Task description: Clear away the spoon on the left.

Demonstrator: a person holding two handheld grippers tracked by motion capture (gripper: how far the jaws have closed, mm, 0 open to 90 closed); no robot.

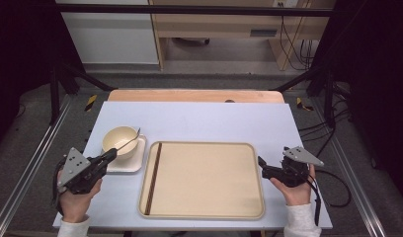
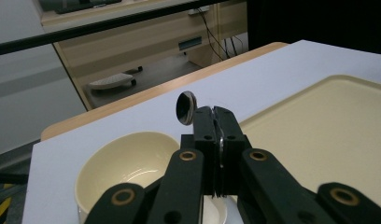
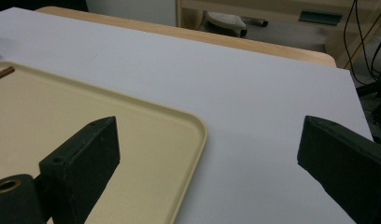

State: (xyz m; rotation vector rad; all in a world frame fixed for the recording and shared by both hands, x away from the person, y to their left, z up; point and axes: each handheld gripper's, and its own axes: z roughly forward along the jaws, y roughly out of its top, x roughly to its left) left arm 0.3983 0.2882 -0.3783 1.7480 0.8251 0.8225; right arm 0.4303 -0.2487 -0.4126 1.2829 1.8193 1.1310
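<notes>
1 spoon (image 2: 186, 108) pinched in the left gripper (image 1: 112, 154) fingers above 1 bowl (image 1: 119, 140) on 1 plate (image 1: 127, 162) near the worktop's (image 1: 204, 121) left edge; 1 tray (image 1: 204, 180) holds a pair of chopsticks (image 1: 153, 177); right gripper (image 3: 207, 154) fingers spread. No writing readable.

Left tool (image 1: 109, 156): black body with black jaws, a grey three-cornered plate on top carrying small dark dots, and a black cable trailing toward the near left; the left gripper view shows its black linkage arms (image 2: 179, 184) with brass-coloured ringed pivots and small round screw holes near the jaw blocks. Right tool (image 1: 261, 162): same black build, grey three-cornered plate, black cable looping to the near right; its jaws are matte black blocks, one brass-ringed pivot visible. Both wrists wear white sleeves (image 1: 302, 219).
</notes>
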